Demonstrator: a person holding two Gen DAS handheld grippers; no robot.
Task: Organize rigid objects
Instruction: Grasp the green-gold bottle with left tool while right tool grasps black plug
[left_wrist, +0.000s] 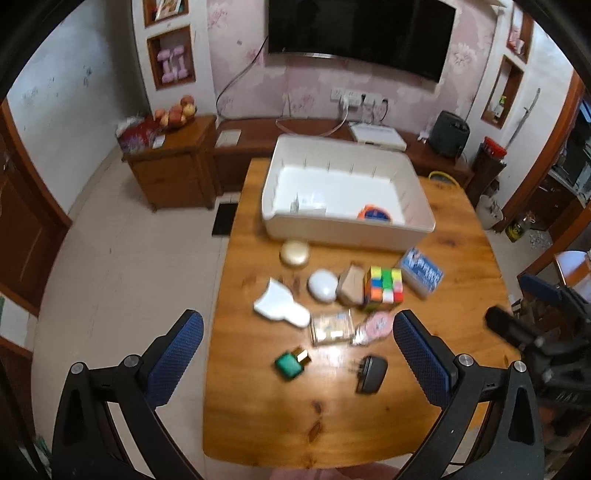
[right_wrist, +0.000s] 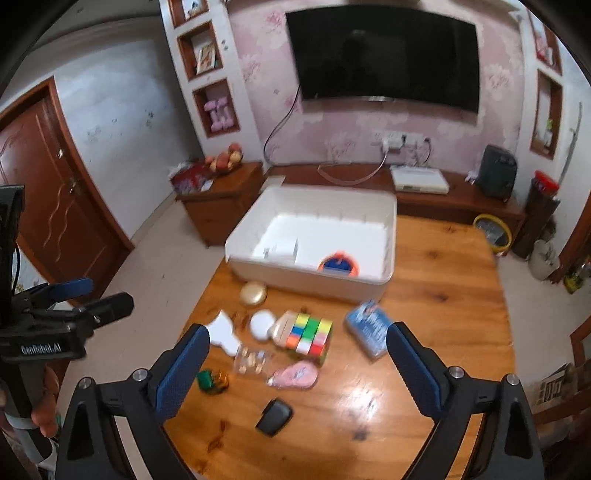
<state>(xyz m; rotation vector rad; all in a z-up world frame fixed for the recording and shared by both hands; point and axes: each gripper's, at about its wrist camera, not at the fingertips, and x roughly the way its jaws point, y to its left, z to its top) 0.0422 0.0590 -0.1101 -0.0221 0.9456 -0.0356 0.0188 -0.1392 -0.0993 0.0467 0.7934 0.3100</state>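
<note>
Both tongs are spread wide with nothing between the pads right now: the left gripper (left_wrist: 297, 354) fills the bottom of its own view, and the right gripper (right_wrist: 297, 365) does the same in its view, both hanging over the near part of the wooden table (right_wrist: 443, 295) and touching nothing. So my read is we're in the reach-in step, between picks, with most of the sorting not done yet. The white bin (left_wrist: 347, 229) sits in the upper middle of both frames at the far end of the table, and it only has two things in it as far as I can see: a small white boxy item (left_wrist: 310, 201) toward its left and an orange and blue round thing (left_wrist: 375, 214) against the near wall on the right. Everything else is loose in the centre of the frame, below the bin: a gold round case (left_wrist: 294, 253), a white oval case (left_wrist: 323, 286), a colour cube (left_wrist: 382, 290), a blue box (left_wrist: 421, 271), a clear box (left_wrist: 330, 326), a green bottle (left_wrist: 291, 363) and a black charger (left_wrist: 371, 373). The charger and green bottle lie nearest the tongs, so I'd guess one of those goes next. That calls for dropping lower and lining the pads either side of it before squeezing, since the pile behind is packed tight.
</note>
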